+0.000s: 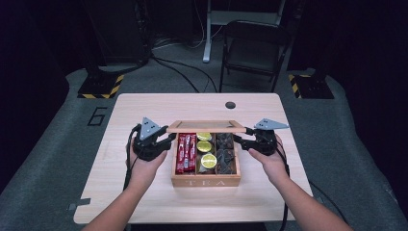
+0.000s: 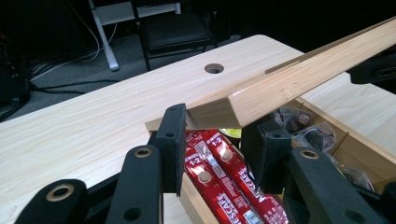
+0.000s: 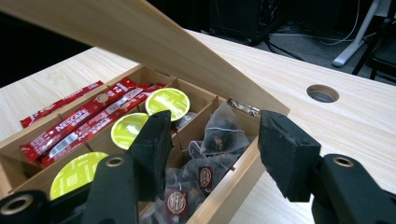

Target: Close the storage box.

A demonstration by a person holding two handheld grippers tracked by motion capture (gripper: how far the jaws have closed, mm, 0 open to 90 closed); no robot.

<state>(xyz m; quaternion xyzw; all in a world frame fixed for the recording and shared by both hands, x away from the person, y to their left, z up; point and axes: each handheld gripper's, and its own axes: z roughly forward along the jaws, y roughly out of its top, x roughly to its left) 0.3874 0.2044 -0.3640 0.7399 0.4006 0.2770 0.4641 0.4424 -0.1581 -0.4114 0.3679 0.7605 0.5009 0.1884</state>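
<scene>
At the near edge of the tabletop (image 1: 144, 202) both forearms enter, and between the hands sits the wooden tea box (image 1: 206, 182), marked TEA on its front wall. The left gripper (image 1: 169, 138) stands at the box's left side; its own view shows the jaws set apart around the lid's corner, contact with the pads not discernible. The right gripper (image 1: 242, 137) stands at the right side, jaws parted over the box wall, nothing gripped. The lid (image 1: 206, 126) is raised, tilted over the rear of the box. Inside: red coffee sticks (image 1: 186, 153) left, green-topped capsules (image 1: 205, 146) centre, tea bags (image 1: 225, 153) right. The right gripper view reveals printed tags on the bags, illegible from above. Beyond lie a cable hole (image 1: 230, 105), then a folding chair (image 1: 254, 45) on the floor.
</scene>
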